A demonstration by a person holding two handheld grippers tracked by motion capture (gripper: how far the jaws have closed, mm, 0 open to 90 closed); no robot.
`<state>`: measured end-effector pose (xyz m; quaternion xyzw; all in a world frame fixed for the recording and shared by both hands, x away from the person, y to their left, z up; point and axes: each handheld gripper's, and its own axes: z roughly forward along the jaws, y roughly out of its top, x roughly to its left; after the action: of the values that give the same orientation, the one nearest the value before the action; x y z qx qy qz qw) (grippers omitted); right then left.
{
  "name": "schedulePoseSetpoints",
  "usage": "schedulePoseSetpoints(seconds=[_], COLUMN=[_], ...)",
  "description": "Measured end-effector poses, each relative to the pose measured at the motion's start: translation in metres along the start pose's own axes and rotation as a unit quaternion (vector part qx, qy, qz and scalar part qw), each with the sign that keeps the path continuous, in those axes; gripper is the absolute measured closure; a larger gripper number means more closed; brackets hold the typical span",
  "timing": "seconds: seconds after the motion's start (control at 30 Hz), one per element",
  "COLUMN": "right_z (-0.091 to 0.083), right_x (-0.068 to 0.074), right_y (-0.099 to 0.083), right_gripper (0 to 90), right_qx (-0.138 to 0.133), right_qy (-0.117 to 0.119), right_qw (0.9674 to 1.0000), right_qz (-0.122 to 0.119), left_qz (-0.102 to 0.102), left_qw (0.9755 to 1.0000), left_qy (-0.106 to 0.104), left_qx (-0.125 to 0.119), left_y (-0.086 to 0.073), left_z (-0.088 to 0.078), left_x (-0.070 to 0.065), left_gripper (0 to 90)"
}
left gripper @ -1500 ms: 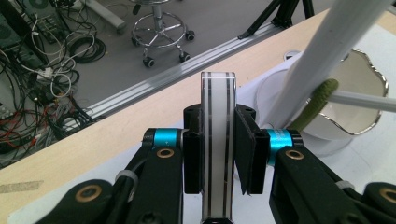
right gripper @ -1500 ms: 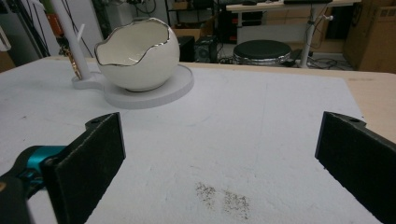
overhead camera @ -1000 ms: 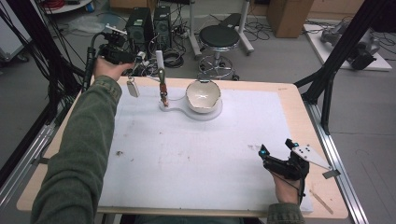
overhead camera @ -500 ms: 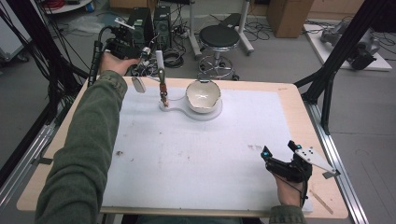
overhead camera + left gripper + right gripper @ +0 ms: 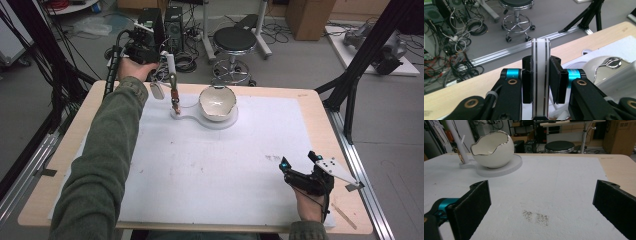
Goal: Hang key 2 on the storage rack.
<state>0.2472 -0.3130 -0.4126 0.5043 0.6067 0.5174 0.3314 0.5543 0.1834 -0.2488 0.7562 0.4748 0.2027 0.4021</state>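
A wooden table (image 5: 65, 165) with a white mat (image 5: 210, 165) stands in a messy workshop. At the far left corner, the left gripper (image 5: 145, 50) has its jaws clamped on a flat white strap with dark stripes (image 5: 540, 75). It hangs in the air just beside the little hanger stand (image 5: 174, 95). The egg-shaped bowl (image 5: 217, 102) sits next to that. It would be wise to lift slowly so the stand does not tip. The right gripper (image 5: 300, 172) rests at the near right, jaws wide apart and holding nothing.
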Motion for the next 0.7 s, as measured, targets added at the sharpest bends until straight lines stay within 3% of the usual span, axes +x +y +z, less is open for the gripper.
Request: schedulePoseSetpoints(seconds=[0.37,0.53,0.7], right_z=[0.000,0.001,0.000], right_x=[0.000,0.000,0.000], right_y=[0.000,0.000,0.000], right_gripper=[0.5,0.5,0.5], right_qx=[0.000,0.001,0.001], right_qy=[0.001,0.002,0.000], right_qw=[1.0000,1.0000,1.0000], right_qz=[0.000,-0.002,-0.001], left_qz=[-0.045,-0.036,-0.039], left_qw=[0.9988,0.9992,0.9992], left_qy=[-0.007,-0.007,-0.006], left_qx=[-0.019,-0.012,-0.009], left_y=[-0.003,-0.006,-0.008], left_z=[0.000,0.007,0.008], left_x=[-0.004,-0.013,-0.012], left_gripper=[74.4,74.4,74.4])
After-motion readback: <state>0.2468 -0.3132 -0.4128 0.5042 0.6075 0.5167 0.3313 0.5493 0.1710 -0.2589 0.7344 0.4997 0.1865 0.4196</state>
